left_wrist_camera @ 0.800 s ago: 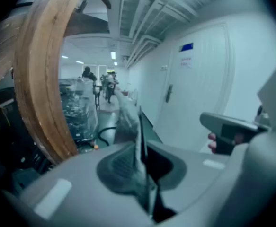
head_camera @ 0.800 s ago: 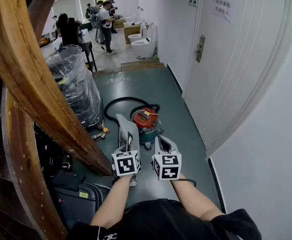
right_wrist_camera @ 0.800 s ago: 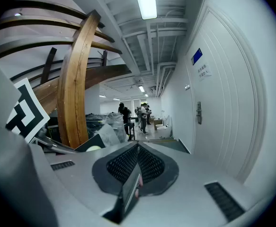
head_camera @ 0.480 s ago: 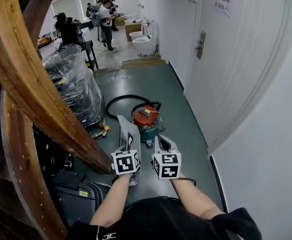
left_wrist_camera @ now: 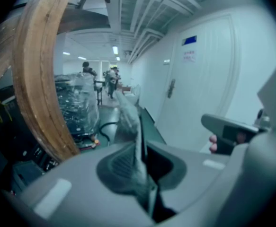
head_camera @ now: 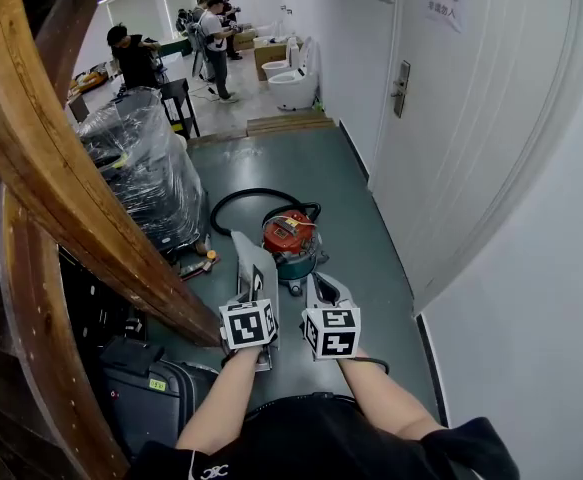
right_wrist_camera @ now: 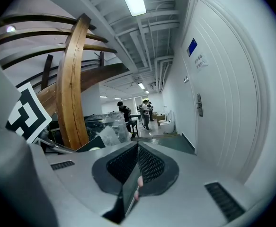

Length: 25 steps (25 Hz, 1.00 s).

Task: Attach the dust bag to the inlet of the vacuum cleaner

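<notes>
A flat grey dust bag [head_camera: 254, 256] stands upright in front of me, with my left gripper [head_camera: 258, 286] shut on its lower part. In the left gripper view the bag [left_wrist_camera: 127, 109] rises out of the closed jaws of the left gripper [left_wrist_camera: 140, 161]. My right gripper [head_camera: 323, 286] hangs just right of it, shut and empty; its pads [right_wrist_camera: 145, 162] meet with nothing between them. The vacuum cleaner [head_camera: 291, 238], with a red top on a teal body, sits on the floor just beyond both grippers, apart from the bag. Its black hose [head_camera: 233, 204] loops behind it.
Curved wooden beams [head_camera: 61, 178] fill the left side. A plastic-wrapped stack [head_camera: 141, 168] stands left of the vacuum, and a black case [head_camera: 156, 388] lies near my left arm. A white door [head_camera: 451, 118] and wall close the right. Toilets [head_camera: 293, 86] and people stand far back.
Both grippers and the bag stay almost where they were. The view has shifted slightly, and a person at the back has moved.
</notes>
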Tool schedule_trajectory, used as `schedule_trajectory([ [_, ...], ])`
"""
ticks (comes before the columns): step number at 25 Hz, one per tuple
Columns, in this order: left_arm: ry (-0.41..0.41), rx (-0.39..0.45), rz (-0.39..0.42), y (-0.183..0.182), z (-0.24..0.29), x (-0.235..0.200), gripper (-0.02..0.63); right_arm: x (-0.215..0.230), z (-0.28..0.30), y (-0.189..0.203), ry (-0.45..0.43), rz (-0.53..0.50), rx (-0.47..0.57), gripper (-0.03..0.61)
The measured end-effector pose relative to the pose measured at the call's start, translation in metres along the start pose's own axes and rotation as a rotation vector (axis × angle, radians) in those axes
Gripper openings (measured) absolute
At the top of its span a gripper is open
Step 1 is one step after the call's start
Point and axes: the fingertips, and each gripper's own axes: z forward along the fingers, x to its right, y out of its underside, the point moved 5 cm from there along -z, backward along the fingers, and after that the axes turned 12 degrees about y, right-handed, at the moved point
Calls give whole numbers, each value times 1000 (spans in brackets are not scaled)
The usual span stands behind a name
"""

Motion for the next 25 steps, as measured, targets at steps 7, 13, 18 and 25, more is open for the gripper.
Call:
schedule_trajectory([
  [7,-45,24,-34,6,10,22,31,31,-2,9,-17,-9,-25,-2],
  [13,-69,19,-58,13,16,32,31,51,1,17,-15,9,-55,-2],
  [18,-65,4,-73,15,24,34,31,52,6,20,-34,1,-64,-2],
  [25,-64,1,-92,12,39,16,31,46,25,23,-40,-16,-68,-2],
])
